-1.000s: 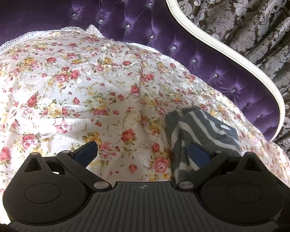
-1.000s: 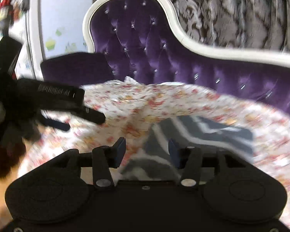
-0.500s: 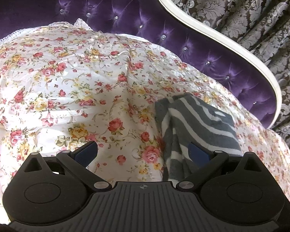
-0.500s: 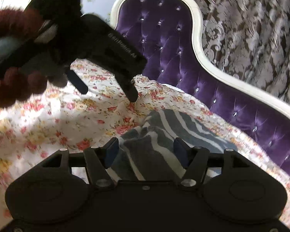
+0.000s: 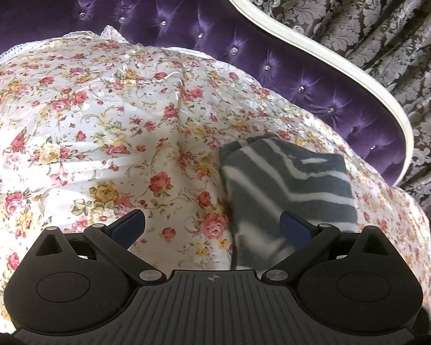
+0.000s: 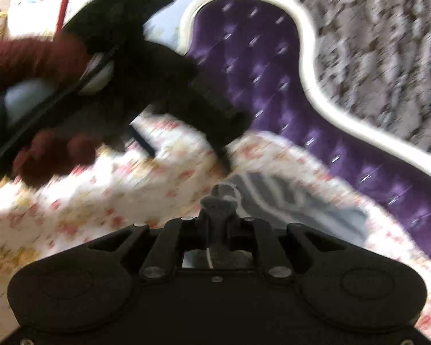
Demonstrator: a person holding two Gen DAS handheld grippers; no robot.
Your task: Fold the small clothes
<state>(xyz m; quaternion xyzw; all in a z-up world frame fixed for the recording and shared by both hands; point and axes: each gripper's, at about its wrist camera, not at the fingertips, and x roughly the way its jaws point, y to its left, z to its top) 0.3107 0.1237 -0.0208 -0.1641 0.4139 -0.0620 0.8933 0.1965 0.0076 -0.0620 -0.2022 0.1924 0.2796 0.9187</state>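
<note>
Up close, the right gripper is pinching a bunched fold of the grey striped garment; its jaws have just been closing, and the cloth is now standing up between them as a small grey tuft. The rest of the garment is lying on the floral sheet, towards the right side of the seat and near the curved back of the purple tufted sofa.

Meanwhile the left gripper is hanging over the sheet with its jaws spread wide and nothing pressed between the blue pads; the near edge of the garment is lying under its right finger. In the right wrist view this gripper and the person's hand, in a dark red knitted glove, are filling the upper left, just above the sheet and close to the pinched fold, blocking the view of the far end of the sofa. That view is blurred.

Behind the sofa's white frame, a grey damask curtain is covering the background.
</note>
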